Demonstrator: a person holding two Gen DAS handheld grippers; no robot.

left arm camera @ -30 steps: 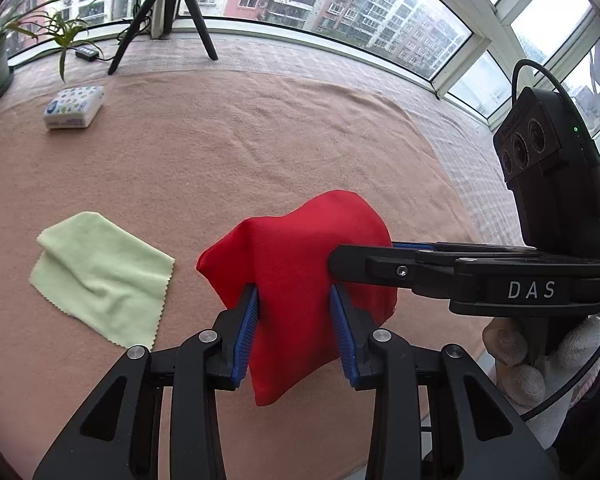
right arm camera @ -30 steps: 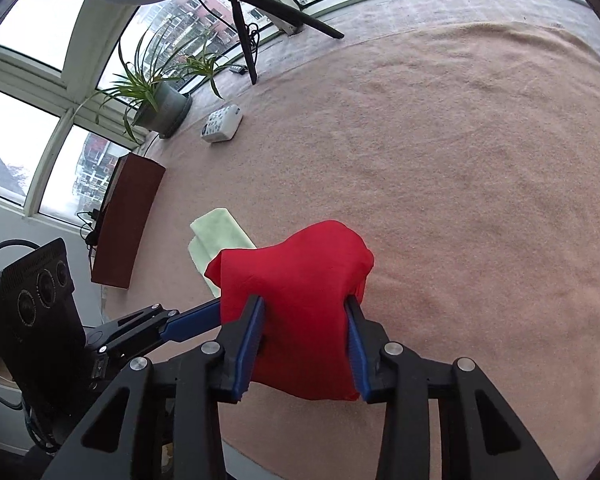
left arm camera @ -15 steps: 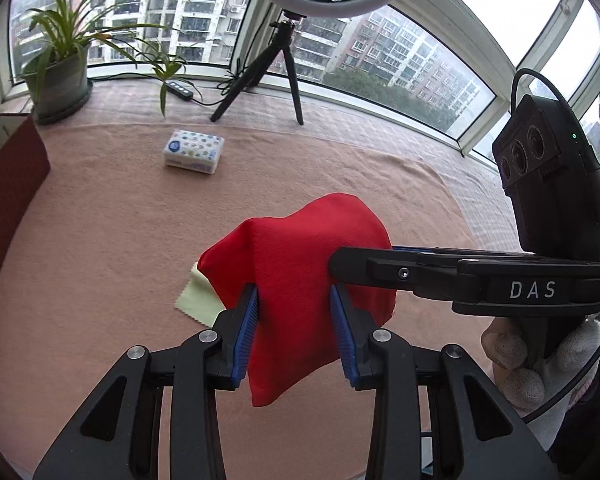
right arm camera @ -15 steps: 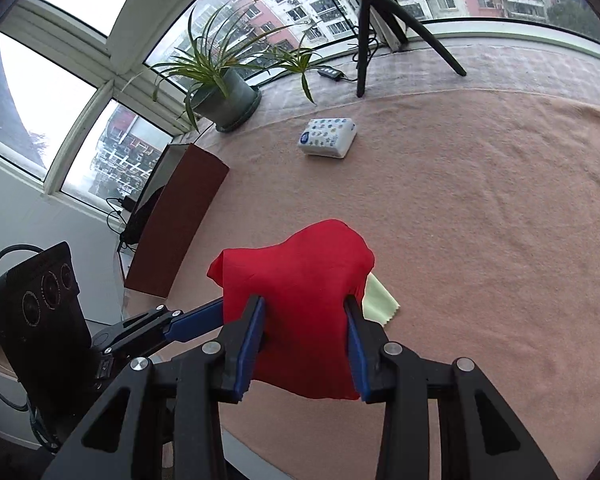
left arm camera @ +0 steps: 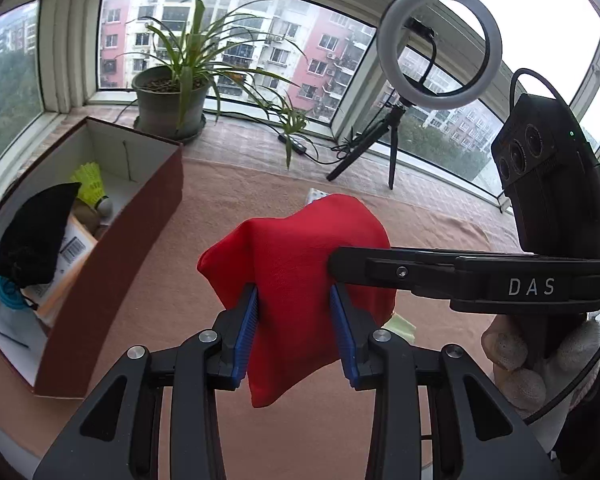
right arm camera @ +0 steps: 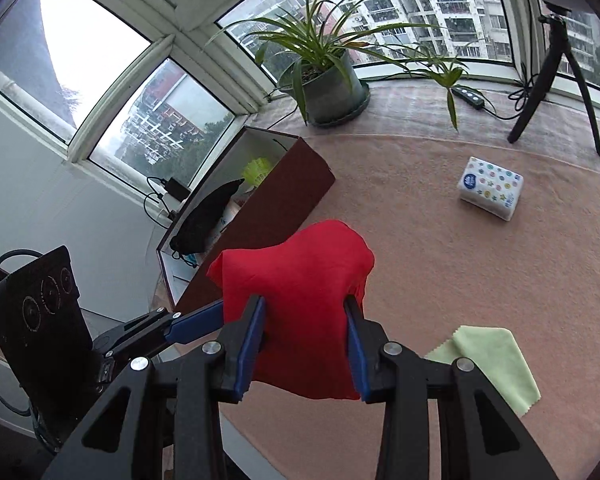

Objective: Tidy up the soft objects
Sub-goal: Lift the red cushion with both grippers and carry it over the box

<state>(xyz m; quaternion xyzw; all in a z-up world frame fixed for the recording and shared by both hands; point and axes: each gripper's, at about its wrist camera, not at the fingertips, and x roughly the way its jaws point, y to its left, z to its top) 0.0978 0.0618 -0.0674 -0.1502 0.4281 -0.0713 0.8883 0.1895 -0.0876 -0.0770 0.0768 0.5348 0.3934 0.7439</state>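
A red soft bag [left arm camera: 296, 276] hangs in the air, held from two sides. My left gripper [left arm camera: 294, 320] is shut on the red bag. My right gripper [right arm camera: 305, 338] is shut on the same red bag [right arm camera: 300, 304]; its arm crosses the left wrist view from the right. An open brown box [left arm camera: 112, 248] stands at the left with a black pouch [left arm camera: 32, 236] and a yellow shuttlecock [left arm camera: 92, 184] inside. It shows in the right wrist view [right arm camera: 268, 216] too. A light green cloth [right arm camera: 492, 364] lies flat on the pink blanket.
A tissue pack [right arm camera: 490, 192] lies on the blanket [right arm camera: 460, 272]. A potted plant [left arm camera: 168, 100], a ring light on a tripod [left arm camera: 440, 44] and a power cable stand along the windowsill.
Both grippers have swung left and tilted up with the red bag held between them. The brown box has come into view; the green cloth has dropped to the lower right.
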